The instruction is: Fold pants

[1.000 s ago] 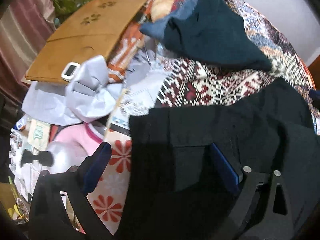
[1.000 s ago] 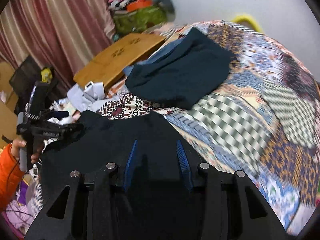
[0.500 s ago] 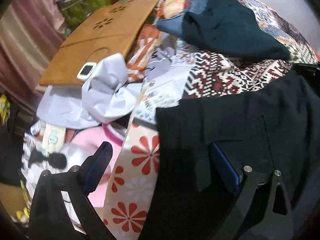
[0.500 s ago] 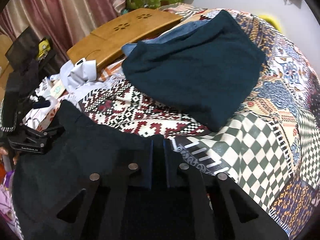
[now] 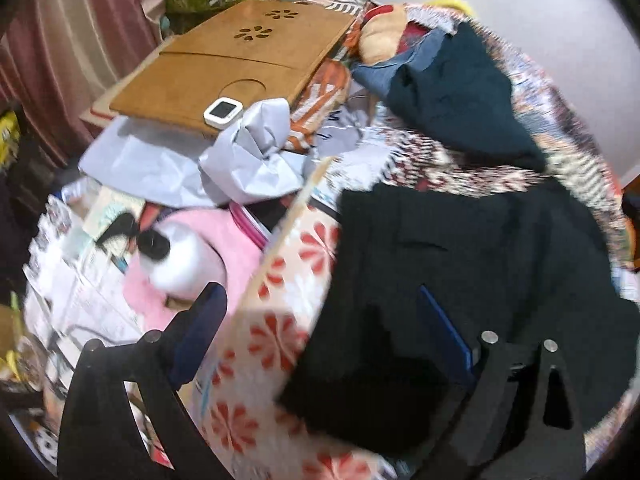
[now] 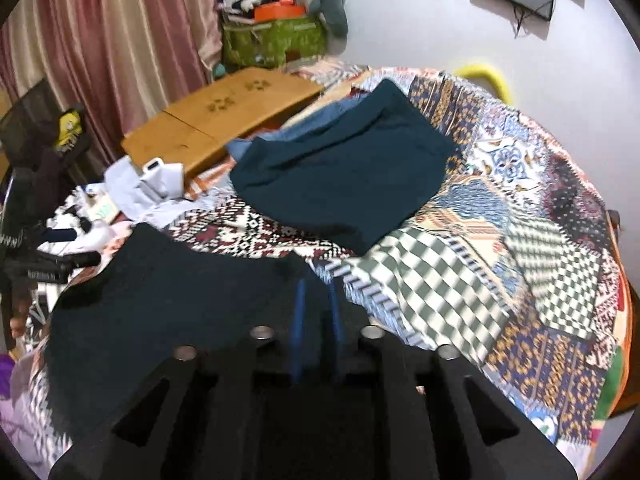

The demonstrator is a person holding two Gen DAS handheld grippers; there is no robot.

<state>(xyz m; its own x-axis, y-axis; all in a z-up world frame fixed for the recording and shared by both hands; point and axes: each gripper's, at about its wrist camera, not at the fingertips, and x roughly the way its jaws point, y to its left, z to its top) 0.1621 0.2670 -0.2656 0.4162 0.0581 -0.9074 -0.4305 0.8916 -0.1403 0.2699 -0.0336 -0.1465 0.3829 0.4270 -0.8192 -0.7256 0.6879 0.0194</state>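
Black pants (image 5: 460, 248) lie spread on the patterned bedspread, also seen as pants (image 6: 168, 288) in the right wrist view. My left gripper (image 5: 324, 316) is open wide above their left edge. One finger is over the cloth and the other over a pink item, with nothing pinched. My right gripper (image 6: 317, 308) sits low over the pants' right edge. Its jaws are opening from a narrow gap, dark cloth lies between them, and the pads no longer clearly press it. The left gripper (image 6: 76, 247) shows at the far left of the right wrist view.
A folded dark teal garment (image 6: 344, 168) lies farther back on the patchwork bedspread (image 6: 500, 220), over something blue. A wooden lap table (image 5: 224, 64) bears a small white device (image 5: 223, 111). Crumpled pale paper (image 5: 248, 160), a pink item (image 5: 192, 248) and clutter fill the left. Curtains (image 6: 100, 40) hang behind.
The left gripper has lifted and shifted left, still open, so more flowered cloth shows. The right gripper closed on the pants' edge, then pulled back and began to part.
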